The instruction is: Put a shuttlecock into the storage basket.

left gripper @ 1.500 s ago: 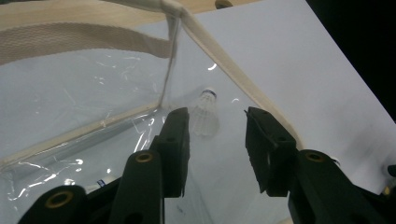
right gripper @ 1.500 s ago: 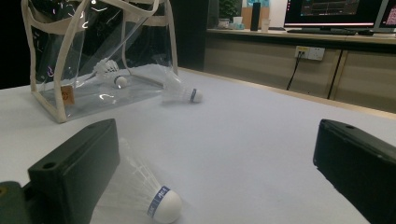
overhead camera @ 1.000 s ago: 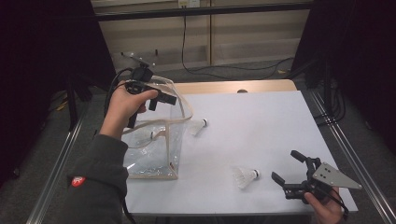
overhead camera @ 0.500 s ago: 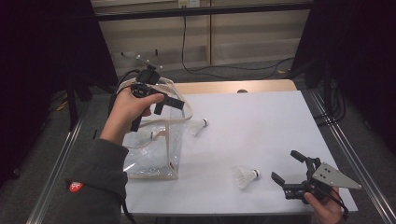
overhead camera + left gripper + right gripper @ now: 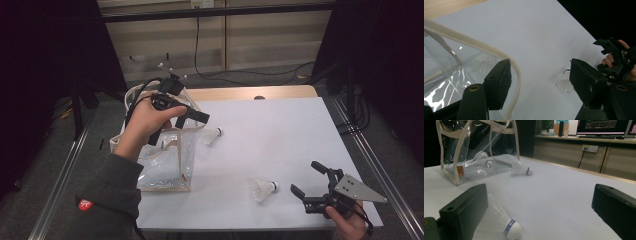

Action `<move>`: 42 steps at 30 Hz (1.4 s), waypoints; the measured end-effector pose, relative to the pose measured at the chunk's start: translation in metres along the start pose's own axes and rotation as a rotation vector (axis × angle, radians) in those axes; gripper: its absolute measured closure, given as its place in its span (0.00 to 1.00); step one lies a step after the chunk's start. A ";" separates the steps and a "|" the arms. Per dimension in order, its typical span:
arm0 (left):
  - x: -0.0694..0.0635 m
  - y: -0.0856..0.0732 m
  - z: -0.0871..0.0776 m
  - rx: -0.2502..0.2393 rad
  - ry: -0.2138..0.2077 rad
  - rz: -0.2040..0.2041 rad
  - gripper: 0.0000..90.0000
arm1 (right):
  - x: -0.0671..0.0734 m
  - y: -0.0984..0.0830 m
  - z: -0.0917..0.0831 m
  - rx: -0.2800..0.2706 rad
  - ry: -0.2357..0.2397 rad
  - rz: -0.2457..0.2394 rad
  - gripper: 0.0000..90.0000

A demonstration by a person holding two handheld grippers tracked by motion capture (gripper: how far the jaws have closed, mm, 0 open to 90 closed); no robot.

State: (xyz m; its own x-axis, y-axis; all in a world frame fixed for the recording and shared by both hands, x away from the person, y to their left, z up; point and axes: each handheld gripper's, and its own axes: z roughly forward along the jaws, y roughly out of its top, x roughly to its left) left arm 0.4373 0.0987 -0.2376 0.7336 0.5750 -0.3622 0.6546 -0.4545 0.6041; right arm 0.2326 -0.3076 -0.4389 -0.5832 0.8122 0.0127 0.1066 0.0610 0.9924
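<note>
My left gripper (image 5: 192, 121) hovers over the top of a clear plastic bag (image 5: 165, 165) with cream trim. Its jaws have just been opening and stand apart, gripping nothing. In the left gripper view the left gripper (image 5: 541, 75) looks down past the bag's rim (image 5: 499, 53), which runs just inside one jaw, untouched. One shuttlecock (image 5: 484, 158) lies inside the bag. A second shuttlecock (image 5: 212, 135) lies on the white table beside the bag. A third shuttlecock (image 5: 262, 189) lies just left of my right gripper (image 5: 305, 177), which is open and low over the table; it lies by the left jaw (image 5: 504, 225).
The white table top (image 5: 280, 130) ends in a wooden strip (image 5: 240, 93) at the far edge. Metal rails (image 5: 370, 165) run along both sides of the table. Cables (image 5: 240, 75) lie on the floor beyond it. The bag stands at the table's left edge.
The left hand has shifted a little to the right and nearer over the bag's mouth, and its jaws stand wider apart. The right gripper and the shuttlecocks on the table have stayed put.
</note>
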 end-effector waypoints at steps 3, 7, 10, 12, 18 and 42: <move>-0.005 0.000 0.002 0.000 -0.011 0.015 0.37 | 0.000 0.000 0.000 0.001 0.000 0.001 0.00; -0.010 0.000 0.006 0.008 -0.017 0.036 0.34 | 0.000 0.000 0.000 0.000 0.001 0.002 0.00; -0.013 0.000 0.008 0.011 -0.016 0.042 0.32 | 0.000 0.000 0.000 0.001 0.000 0.002 0.00; -0.015 0.000 0.011 0.013 -0.022 0.048 0.31 | 0.000 0.000 0.000 0.000 -0.001 -0.001 0.00; -0.021 0.000 0.017 0.015 -0.031 0.048 0.28 | 0.000 0.000 0.000 -0.001 0.001 0.003 0.00; -0.036 -0.008 0.040 0.019 -0.048 0.094 0.20 | 0.000 0.000 0.000 0.000 0.004 -0.001 0.00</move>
State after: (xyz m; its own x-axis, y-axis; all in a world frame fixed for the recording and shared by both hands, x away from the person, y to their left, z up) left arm 0.4131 0.0544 -0.2583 0.7994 0.4964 -0.3386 0.5857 -0.5178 0.6236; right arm 0.2327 -0.3078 -0.4387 -0.5862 0.8100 0.0121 0.1059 0.0619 0.9924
